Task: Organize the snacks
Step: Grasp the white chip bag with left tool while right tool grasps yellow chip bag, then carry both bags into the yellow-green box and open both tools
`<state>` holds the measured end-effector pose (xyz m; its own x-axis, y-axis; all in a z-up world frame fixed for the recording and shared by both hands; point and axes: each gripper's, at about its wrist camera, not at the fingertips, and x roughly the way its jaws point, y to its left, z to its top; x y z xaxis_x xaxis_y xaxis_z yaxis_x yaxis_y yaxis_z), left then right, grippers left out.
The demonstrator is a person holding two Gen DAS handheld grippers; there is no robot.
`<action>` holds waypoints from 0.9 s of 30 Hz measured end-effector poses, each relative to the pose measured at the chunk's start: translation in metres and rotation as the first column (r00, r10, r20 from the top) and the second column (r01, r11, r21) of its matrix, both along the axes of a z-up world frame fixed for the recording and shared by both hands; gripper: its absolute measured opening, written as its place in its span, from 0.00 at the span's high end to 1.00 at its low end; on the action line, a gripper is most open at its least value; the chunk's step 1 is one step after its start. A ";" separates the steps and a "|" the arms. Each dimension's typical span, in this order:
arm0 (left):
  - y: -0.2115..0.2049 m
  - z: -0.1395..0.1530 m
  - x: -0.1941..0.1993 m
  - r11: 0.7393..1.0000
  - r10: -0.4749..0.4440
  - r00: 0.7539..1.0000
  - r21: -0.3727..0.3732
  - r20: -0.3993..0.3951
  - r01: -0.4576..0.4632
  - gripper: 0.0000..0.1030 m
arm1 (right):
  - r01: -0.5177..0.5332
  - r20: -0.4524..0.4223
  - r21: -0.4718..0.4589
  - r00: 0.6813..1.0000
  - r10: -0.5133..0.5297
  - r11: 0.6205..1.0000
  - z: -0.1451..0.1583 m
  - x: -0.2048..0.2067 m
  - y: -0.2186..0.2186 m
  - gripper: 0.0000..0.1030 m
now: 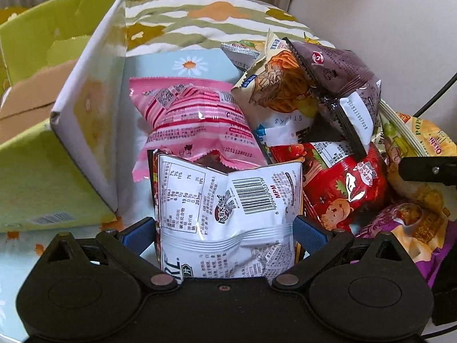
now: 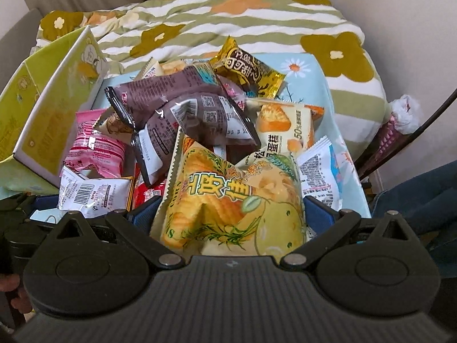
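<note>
Left tool [image 1: 225, 228] straddles white barcode packet [image 1: 228, 200], pads spread either side, grip not confirmed. Right tool [image 2: 231, 217] likewise brackets yellow corn-snack bag [image 2: 228, 200], jaws wide. Green box [image 1: 57, 114] lies left-forward of left tool, nearer that hand.

glossy foil snack packets [image 1: 197, 120], matt cardboard box [image 1: 91, 105]

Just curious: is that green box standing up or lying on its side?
On its side: the green box lies with its open mouth facing sideways, one flap swung out toward the snack pile.
</note>
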<state>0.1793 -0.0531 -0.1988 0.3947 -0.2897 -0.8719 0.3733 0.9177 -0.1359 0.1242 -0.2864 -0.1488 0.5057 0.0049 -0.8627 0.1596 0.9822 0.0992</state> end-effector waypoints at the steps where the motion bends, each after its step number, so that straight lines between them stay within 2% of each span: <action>1: -0.001 0.000 0.000 1.000 0.000 1.000 -0.007 -0.005 0.000 0.07 | -0.005 0.001 -0.003 1.000 0.005 1.000 0.000 0.000 0.000 0.00; 3: 0.001 -0.001 0.002 1.000 -0.001 1.000 -0.027 -0.019 0.000 0.18 | -0.012 0.001 -0.007 1.000 0.012 1.000 -0.001 0.002 0.001 0.00; 11: -0.004 0.008 -0.004 0.999 -0.004 1.000 -0.048 -0.015 0.003 0.32 | -0.017 0.002 -0.008 1.000 0.017 1.000 -0.001 0.002 0.001 0.00; 16: -0.001 0.016 -0.009 0.997 0.009 1.000 -0.072 -0.005 -0.009 0.32 | -0.020 0.013 -0.009 1.000 0.021 1.000 0.002 -0.001 0.002 0.00; 21: 0.001 0.028 -0.016 0.997 0.019 1.000 -0.082 0.006 -0.018 0.32 | -0.018 0.032 -0.001 0.999 0.018 1.000 0.007 -0.004 0.001 0.07; 27: 0.004 0.051 -0.026 0.994 0.047 0.998 -0.098 0.037 -0.043 0.32 | -0.012 0.064 -0.001 0.998 0.012 1.000 0.022 -0.012 -0.001 0.08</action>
